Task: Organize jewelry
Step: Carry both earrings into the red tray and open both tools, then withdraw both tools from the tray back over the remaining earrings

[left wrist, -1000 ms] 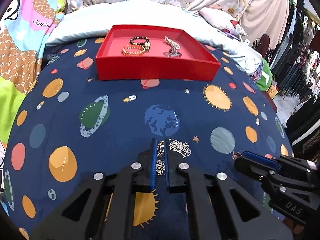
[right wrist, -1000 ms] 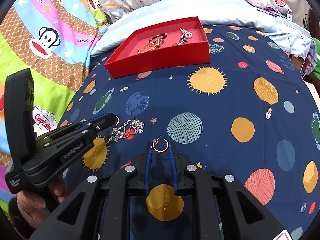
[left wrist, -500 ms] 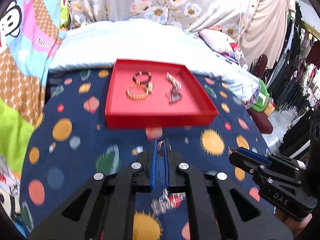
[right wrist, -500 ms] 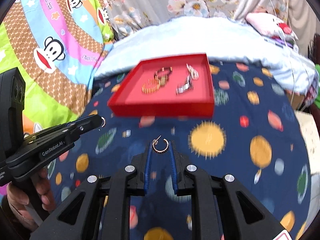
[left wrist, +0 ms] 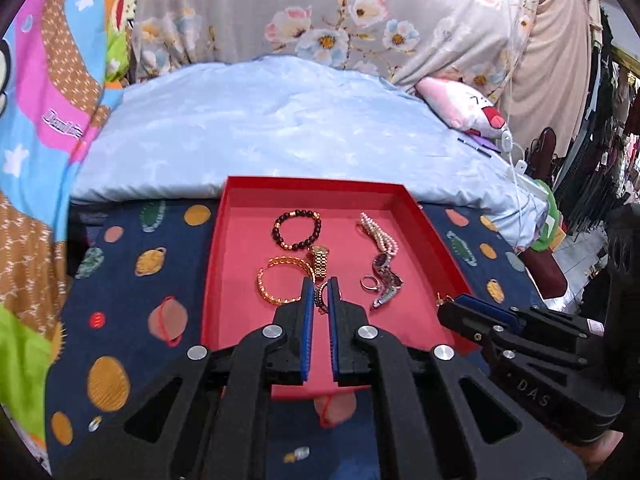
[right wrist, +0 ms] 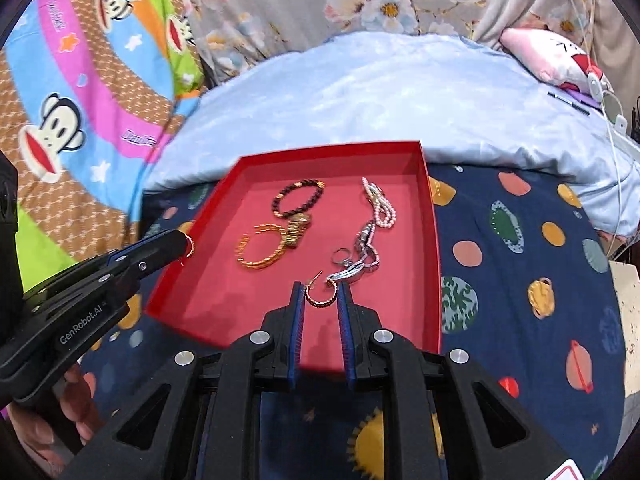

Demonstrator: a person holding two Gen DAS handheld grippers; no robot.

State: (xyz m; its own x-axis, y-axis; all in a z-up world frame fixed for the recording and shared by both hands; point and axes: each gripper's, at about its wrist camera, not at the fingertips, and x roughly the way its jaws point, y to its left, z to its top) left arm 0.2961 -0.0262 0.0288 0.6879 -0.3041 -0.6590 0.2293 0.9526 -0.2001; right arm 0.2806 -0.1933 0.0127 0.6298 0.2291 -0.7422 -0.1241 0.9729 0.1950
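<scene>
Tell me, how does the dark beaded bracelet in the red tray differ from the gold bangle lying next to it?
The dark beaded bracelet is a closed loop of round brown beads with a few gold ones; the gold bangle is an open metal cuff with a gap. The bracelet lies farther back in the red tray, the bangle nearer the grippers. Both lie flat on the tray floor.

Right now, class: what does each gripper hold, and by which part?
Right gripper: a hoop earring, pinched across its sides. Left gripper: another earring, clamped edge-on across its rim.

Bedroom w/ shop-like corner: planet-print bedsheet [left wrist: 120,280], pale blue duvet [left wrist: 280,120], plush pillow [right wrist: 560,60], clothes racks [left wrist: 612,140] at right.
</scene>
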